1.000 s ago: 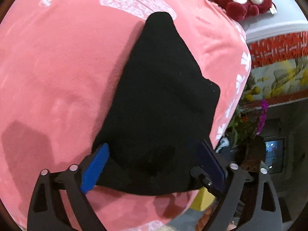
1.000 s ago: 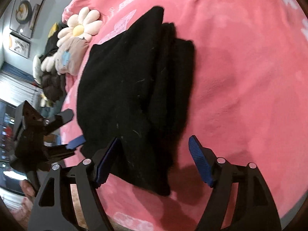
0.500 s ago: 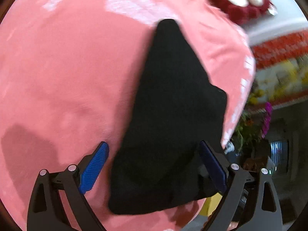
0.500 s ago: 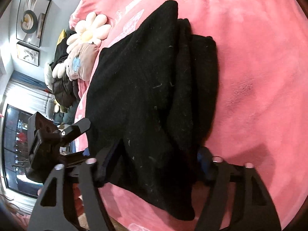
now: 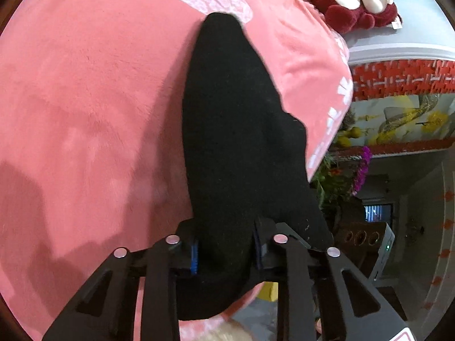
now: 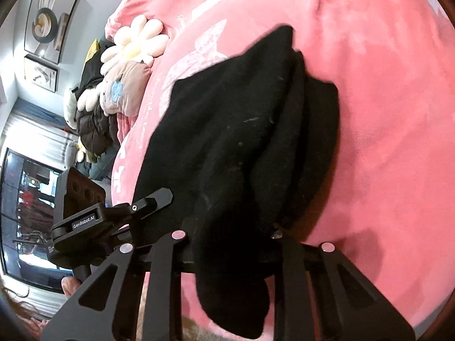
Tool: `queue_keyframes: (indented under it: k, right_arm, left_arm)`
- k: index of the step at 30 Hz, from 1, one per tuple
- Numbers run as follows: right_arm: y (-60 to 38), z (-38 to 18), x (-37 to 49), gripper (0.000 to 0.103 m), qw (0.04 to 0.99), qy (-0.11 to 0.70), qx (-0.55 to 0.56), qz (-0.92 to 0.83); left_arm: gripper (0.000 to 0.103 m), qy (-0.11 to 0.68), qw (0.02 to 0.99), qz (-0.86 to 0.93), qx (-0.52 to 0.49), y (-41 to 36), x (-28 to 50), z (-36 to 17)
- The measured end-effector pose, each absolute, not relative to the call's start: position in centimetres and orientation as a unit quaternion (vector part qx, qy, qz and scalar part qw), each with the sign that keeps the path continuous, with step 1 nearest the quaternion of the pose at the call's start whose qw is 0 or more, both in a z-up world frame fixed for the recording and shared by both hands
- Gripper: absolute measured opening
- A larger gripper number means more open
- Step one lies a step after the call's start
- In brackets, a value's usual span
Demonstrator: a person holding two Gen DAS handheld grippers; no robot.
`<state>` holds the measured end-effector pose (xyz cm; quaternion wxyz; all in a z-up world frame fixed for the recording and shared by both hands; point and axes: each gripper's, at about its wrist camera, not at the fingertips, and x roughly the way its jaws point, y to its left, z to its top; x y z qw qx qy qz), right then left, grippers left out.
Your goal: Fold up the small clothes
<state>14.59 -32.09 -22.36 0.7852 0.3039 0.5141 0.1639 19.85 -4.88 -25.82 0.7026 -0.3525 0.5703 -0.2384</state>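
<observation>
A black knit garment [image 5: 239, 130] lies in folded layers on a pink fleece blanket [image 5: 93, 99], its near edge pinched at two places by a pair of hand-held grippers. The left gripper [image 5: 226, 251] has its blue-padded fingers [image 5: 194, 254] closed on a bunched fold of the cloth, which spills over the fingers toward the camera and hides most of the right-hand pad. From there the fabric runs away as a long tapering strip, its far tip touching a white lace-like print on the blanket.

Seen from the right wrist, the right gripper [image 6: 227, 237] is likewise clamped on the garment [image 6: 244, 142]; the cloth drapes thickly over both fingers (the pads themselves are covered), with a loose flap hanging down between the arms. Several stacked layers show along the garment's right edge. The left gripper [image 6: 150, 203], labelled GenRobot.AI, reaches in from the left and meets the same near edge.

Around the work, a dark red plush monkey [image 5: 358, 2] rests at the blanket's far right corner in the left view, beside a wall with an orange brick pattern [image 5: 403, 79] and purple flowers [image 5: 362, 167]. In the right view, a cream flower-shaped cushion [image 6: 136, 42] and a heap of dark clothing [image 6: 96, 125] sit at the far left edge of the blanket, below framed pictures [image 6: 48, 14] on the wall.
</observation>
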Motion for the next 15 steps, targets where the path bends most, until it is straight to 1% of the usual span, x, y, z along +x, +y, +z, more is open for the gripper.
queue_keyframes:
  k: [8, 11, 15]
  right_arm:
    - [-30.2, -16.0, 9.7, 0.020, 0.788, 0.524, 0.280, 0.164]
    - [-28.4, -12.8, 8.0, 0.020, 0.801, 0.509, 0.263, 0.176]
    - [-25.0, -8.0, 7.0, 0.020, 0.819, 0.477, 0.242, 0.206]
  left_arm:
    - [0.019, 0.570, 0.688, -0.271, -0.357, -4.0, 15.5, -20.1]
    - [0.019, 0.562, 0.692, -0.280, -0.357, -2.5, 14.0, -17.7]
    - [0.019, 0.532, 0.709, -0.294, -0.357, 0.6, 12.4, -13.3]
